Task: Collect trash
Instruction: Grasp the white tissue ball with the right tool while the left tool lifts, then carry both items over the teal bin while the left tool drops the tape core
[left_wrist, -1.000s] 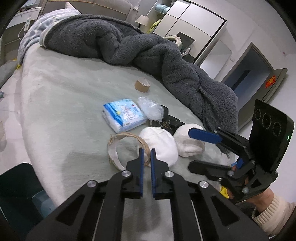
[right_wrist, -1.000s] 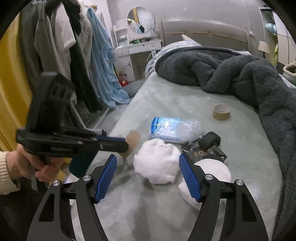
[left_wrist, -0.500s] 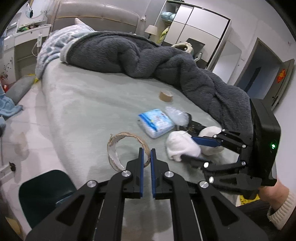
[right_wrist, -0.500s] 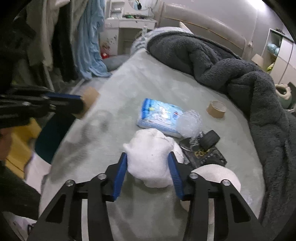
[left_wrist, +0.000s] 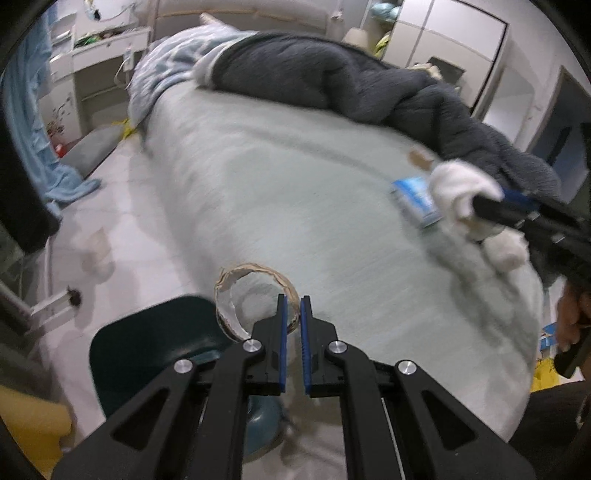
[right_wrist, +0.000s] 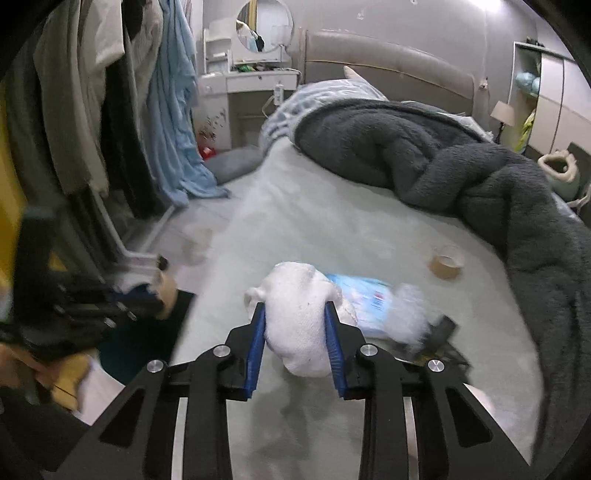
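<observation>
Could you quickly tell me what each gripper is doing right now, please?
Left gripper: shut on the cardboard ring.
Right gripper: closing on the white wad.

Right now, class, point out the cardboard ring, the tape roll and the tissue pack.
cardboard ring (left_wrist: 225, 291): left wrist view, left rim.
tape roll (right_wrist: 446, 263): right wrist view, outer side.
tissue pack (right_wrist: 364, 297): right wrist view, top face.

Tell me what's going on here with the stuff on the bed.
A person is clearing trash off a bed with two handheld grippers. The right gripper is closing its jaws on a white crumpled wad. The left gripper is shut on a torn cardboard ring, held near a dark bin beside the bed. A blue tissue pack, a tape roll and a black wrapper lie on the bed.
</observation>
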